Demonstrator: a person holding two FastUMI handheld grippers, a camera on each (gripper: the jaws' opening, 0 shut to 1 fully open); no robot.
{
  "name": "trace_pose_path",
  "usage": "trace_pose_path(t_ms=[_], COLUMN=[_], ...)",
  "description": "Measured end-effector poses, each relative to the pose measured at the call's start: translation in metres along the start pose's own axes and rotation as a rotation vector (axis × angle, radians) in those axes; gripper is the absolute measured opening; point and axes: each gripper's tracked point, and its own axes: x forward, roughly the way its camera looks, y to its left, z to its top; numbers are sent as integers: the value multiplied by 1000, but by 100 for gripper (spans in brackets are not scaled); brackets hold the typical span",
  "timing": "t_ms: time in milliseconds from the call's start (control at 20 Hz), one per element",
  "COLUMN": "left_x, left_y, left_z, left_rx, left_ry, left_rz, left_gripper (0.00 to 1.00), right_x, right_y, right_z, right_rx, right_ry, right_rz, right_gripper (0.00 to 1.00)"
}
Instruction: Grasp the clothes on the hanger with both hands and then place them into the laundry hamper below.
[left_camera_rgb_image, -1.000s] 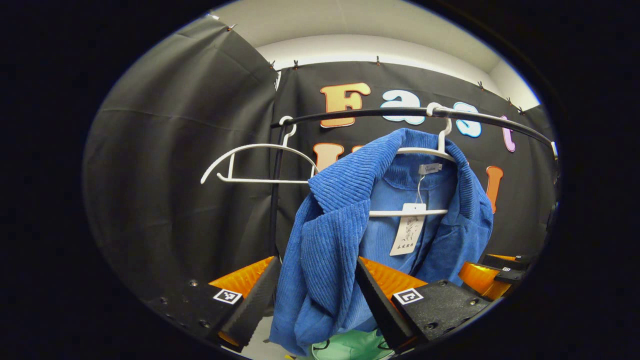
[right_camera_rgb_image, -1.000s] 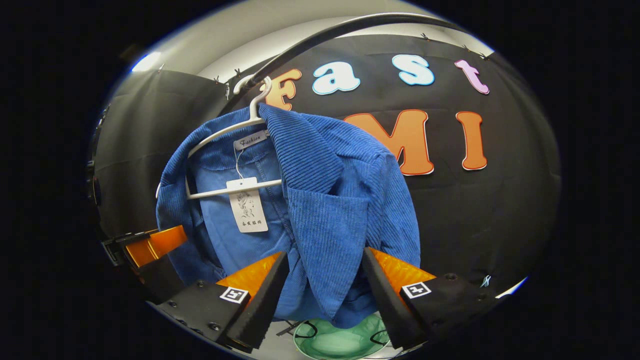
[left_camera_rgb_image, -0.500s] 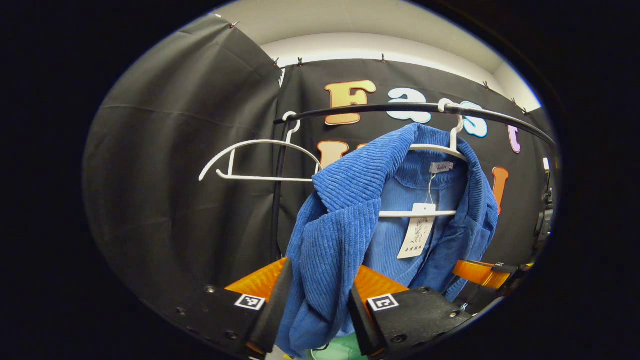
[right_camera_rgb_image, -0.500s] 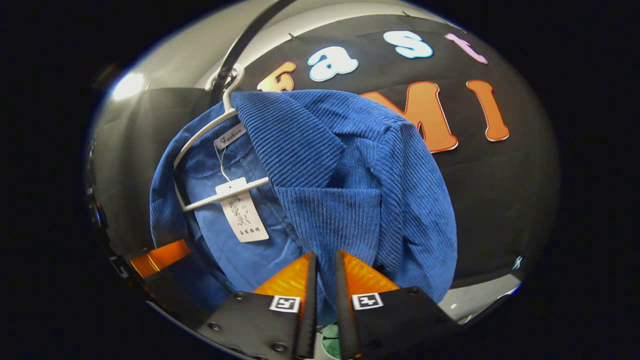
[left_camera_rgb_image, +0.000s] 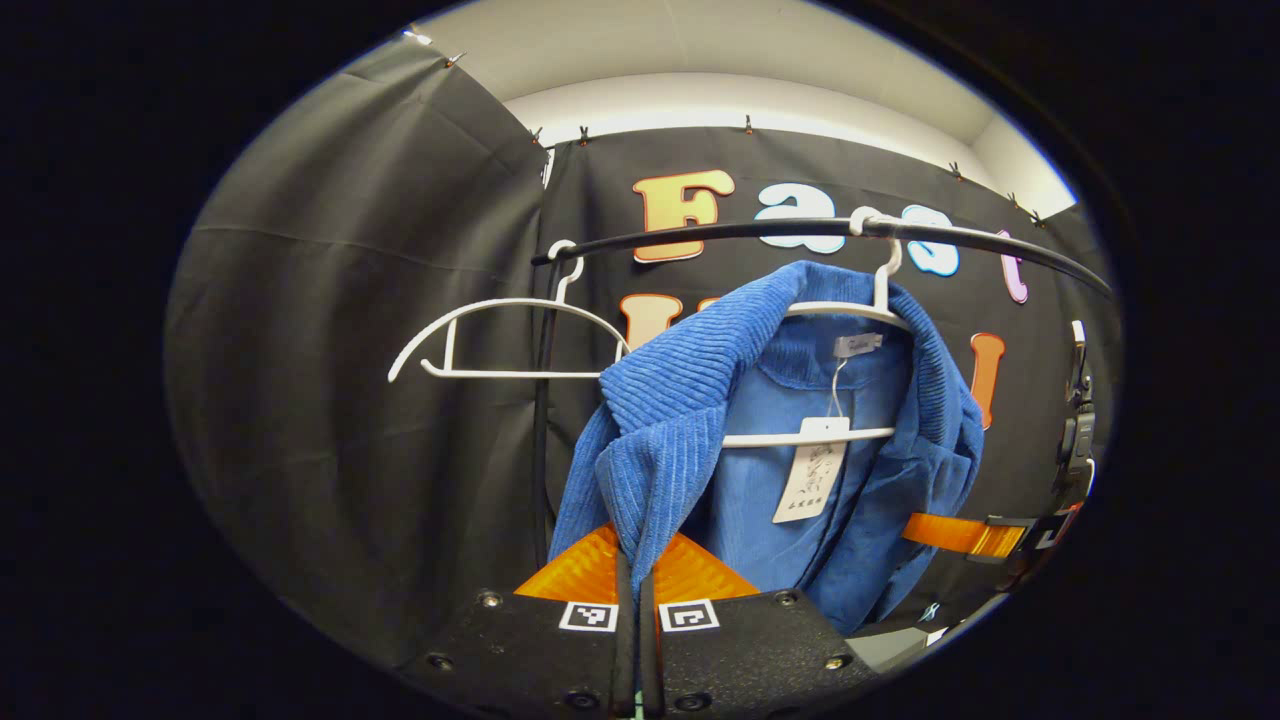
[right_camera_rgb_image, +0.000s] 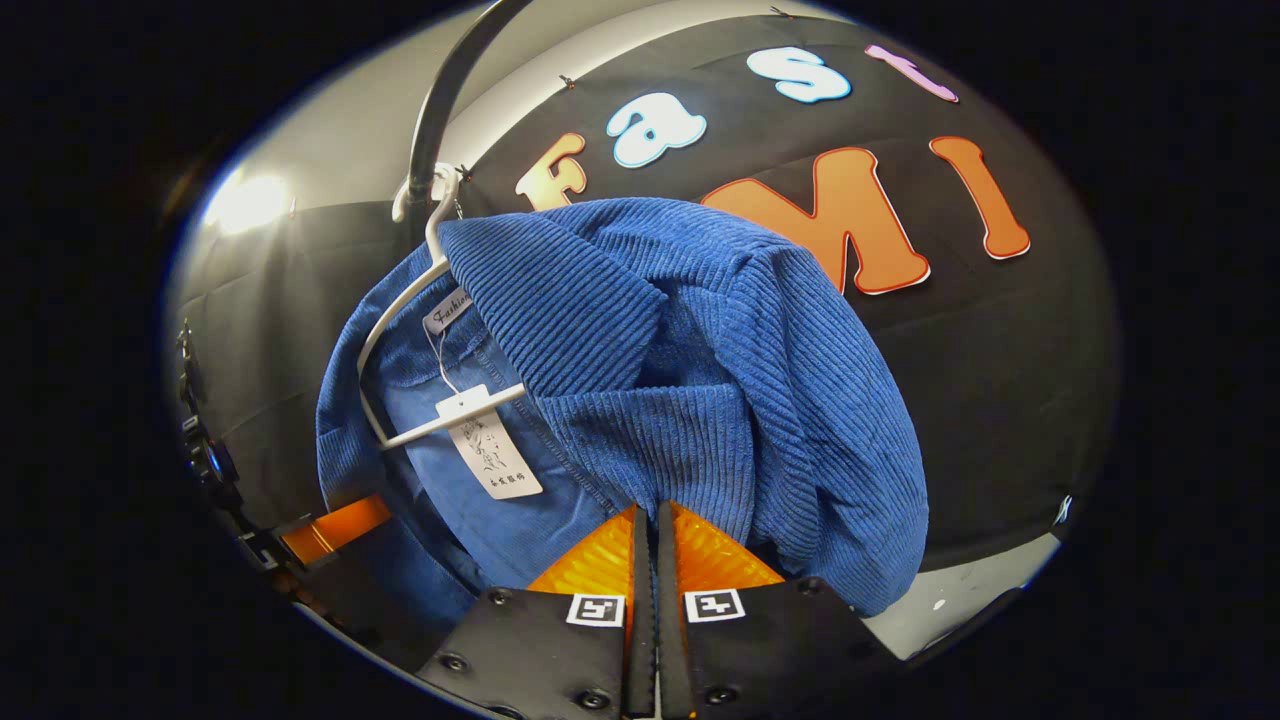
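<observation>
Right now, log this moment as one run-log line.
phase: grasp | left hand-held gripper: shut on blue jacket | right hand-held gripper: shut on blue jacket | jacket on white hanger

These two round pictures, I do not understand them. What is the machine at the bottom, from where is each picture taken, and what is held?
There is no robot arm here. A person holds a two-finger gripper in each hand, and a small fisheye camera rides on each one, looking forward along its fingers.

In the left gripper view, the left gripper is shut on the front edge of a blue corduroy jacket. In the right gripper view, the right gripper is shut on the other front edge.

The jacket hangs on a white hanger, hooked over a black rail. An empty white hanger hangs beside it. A paper tag dangles inside the collar. The jacket is not yet off its hanger.
</observation>
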Motion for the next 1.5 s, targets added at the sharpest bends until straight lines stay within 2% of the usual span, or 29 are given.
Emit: trace_pose_path(t_ms=[150,250,400,500,550,650,700,750,900,1000,1100,1200,1250,1450,1500], left_x=[-6,-12,-21,-23,-23,-19,-16,-15,-7,-2,1,1,1,0,1], left_y=[1,4,15,17,16,18,18,18,15,12,10,10,12,24,29], left_z=[13,26,46,52,54,56,58,59,61,65,73,81,86,104,106], left_rx=[-13,-26,-36,-46,-54,-64,-62,-55,-39,-33,-24,-24,-26,-18,-5], left_ry=[-2,-18,-48,-45,-39,-30,-27,-27,-21,-20,-29,-45,-52,-76,-81], left_rz=[-17,-24,-24,-33,-41,-57,-66,-77,-119,-161,-195,-236,-254,-303,-306], left_gripper=[1,1,2,0,1,1,1,1,1,2,1,0,1,1,1], right_x=[-4,-4,0,-1,-7,-6,-6,-7,-8,0,10,22,28,36,36], right_y=[7,8,-1,-6,0,8,4,0,-5,3,9,10,9,9,9], right_z=[0,1,1,-1,-1,-5,-10,-10,-11,-16,-24,-25,-25,-17,-14], right_rx=[4,65,147,116,103,69,44,27,-16,-23,-13,19,45,162,194], right_ry=[-2,10,26,10,4,8,7,-2,-28,-24,-13,-17,-20,-37,-42], right_rz=[31,70,82,60,79,69,30,0,-88,-94,-93,-97,-95,-58,-38], right_gripper=[9,9,9,9,9,52,74,74,87,89,95,95,91,41,23])
